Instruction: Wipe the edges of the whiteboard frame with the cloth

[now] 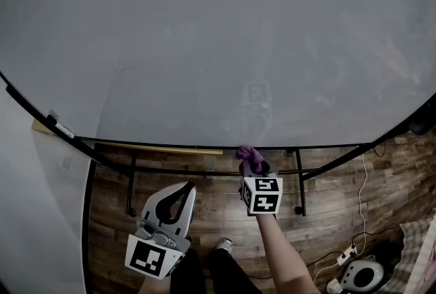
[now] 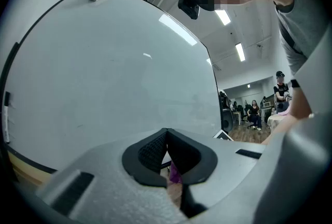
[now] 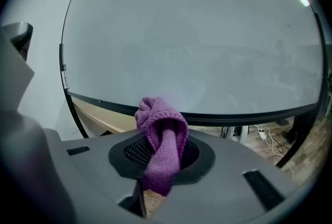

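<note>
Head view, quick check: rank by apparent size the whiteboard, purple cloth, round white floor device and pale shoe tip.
1. large white whiteboard
2. round white floor device and purple knitted cloth: look alike, unranked; cloth is nearer the camera
3. pale shoe tip

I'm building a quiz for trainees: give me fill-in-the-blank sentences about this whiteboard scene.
The cloth is ___ in colour.
The gripper clamping it is the person's ___ one.
The left gripper holds ___.
The frame of the whiteboard is ___.
Missing words: purple; right; nothing; black.
</note>
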